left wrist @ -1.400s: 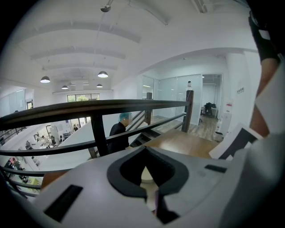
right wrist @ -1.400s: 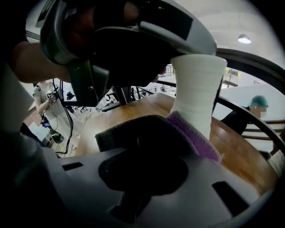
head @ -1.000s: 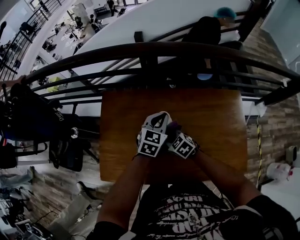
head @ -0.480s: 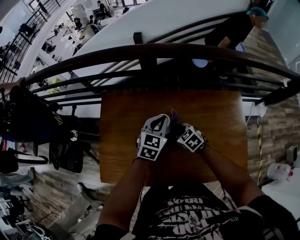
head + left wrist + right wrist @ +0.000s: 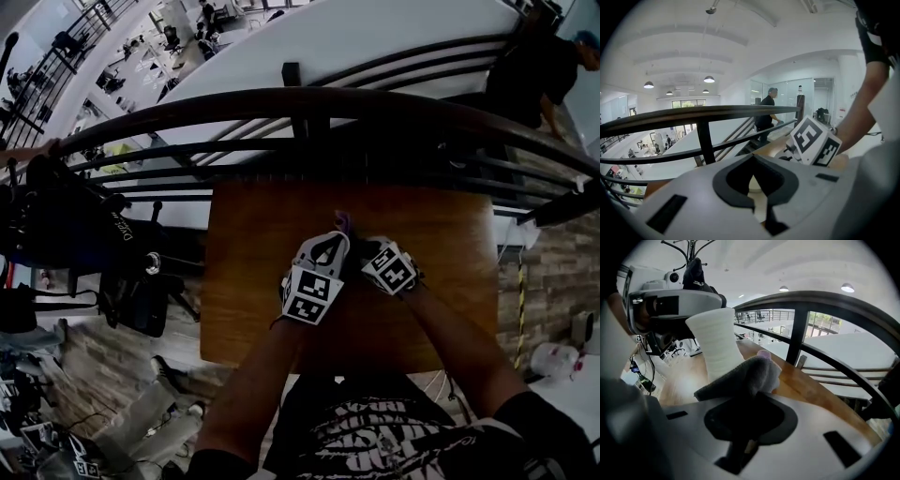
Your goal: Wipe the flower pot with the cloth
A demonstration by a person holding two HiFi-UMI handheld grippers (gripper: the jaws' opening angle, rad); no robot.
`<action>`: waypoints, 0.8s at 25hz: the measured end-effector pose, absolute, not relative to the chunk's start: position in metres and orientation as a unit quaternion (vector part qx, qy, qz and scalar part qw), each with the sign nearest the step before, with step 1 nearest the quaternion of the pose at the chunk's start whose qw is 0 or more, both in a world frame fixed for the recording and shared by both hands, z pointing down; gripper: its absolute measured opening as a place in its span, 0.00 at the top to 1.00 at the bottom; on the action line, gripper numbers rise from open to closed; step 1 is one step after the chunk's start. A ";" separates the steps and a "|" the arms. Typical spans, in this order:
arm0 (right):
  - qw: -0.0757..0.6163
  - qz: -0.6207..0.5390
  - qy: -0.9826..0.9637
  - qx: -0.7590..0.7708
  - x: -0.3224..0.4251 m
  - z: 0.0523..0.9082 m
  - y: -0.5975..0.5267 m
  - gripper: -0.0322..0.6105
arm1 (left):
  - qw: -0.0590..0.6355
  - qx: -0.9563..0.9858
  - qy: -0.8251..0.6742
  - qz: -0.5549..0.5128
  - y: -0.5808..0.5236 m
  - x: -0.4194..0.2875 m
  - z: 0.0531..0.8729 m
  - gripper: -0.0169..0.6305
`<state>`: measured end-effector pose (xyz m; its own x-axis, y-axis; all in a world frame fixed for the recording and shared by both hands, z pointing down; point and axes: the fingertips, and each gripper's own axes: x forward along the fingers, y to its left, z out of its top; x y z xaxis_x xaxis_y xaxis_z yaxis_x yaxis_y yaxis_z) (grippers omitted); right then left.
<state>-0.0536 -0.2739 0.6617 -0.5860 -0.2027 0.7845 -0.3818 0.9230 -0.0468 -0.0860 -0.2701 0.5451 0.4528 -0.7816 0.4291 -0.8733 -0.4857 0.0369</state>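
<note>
Table (image 5: 441, 281) beside a railing (image 5: 375, 101), hall (image 5: 141, 56) below. Left gripper (image 5: 757, 190) grips the pot (image 5: 717, 343); right gripper (image 5: 743, 420) pinches the cloth (image 5: 750, 376).

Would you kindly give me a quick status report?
Left gripper shut on flower pot. Right gripper holds cloth against its side. Nothing in the way.

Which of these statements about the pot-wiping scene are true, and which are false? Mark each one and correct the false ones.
1. The right gripper holds a grey cloth. True.
2. The flower pot is black. False: it is white and ribbed.
3. The table is wooden. True.
4. The cloth lies spread flat on the table. False: it is bunched in the right gripper, next to the flower pot.
5. A dark railing runs beyond the table. True.
</note>
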 end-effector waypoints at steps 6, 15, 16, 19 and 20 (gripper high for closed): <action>0.428 0.097 -0.884 0.162 -0.056 0.663 -0.287 0.88 | 0.125 0.843 -0.494 0.174 -0.272 -0.084 0.544 0.98; 0.434 0.062 -0.886 0.151 -0.068 0.668 -0.302 0.88 | 0.124 0.841 -0.494 0.182 -0.271 -0.087 0.548 0.98; 0.434 0.059 -0.886 0.150 -0.069 0.668 -0.301 0.88 | 0.123 0.841 -0.494 0.182 -0.271 -0.088 0.548 0.98; 0.433 0.061 -0.887 0.150 -0.066 0.666 -0.295 0.88 | 0.123 0.842 -0.493 0.183 -0.270 -0.088 0.548 0.98; 0.433 0.064 -0.886 0.151 -0.063 0.666 -0.292 0.88 | 0.123 0.842 -0.493 0.183 -0.270 -0.087 0.548 0.98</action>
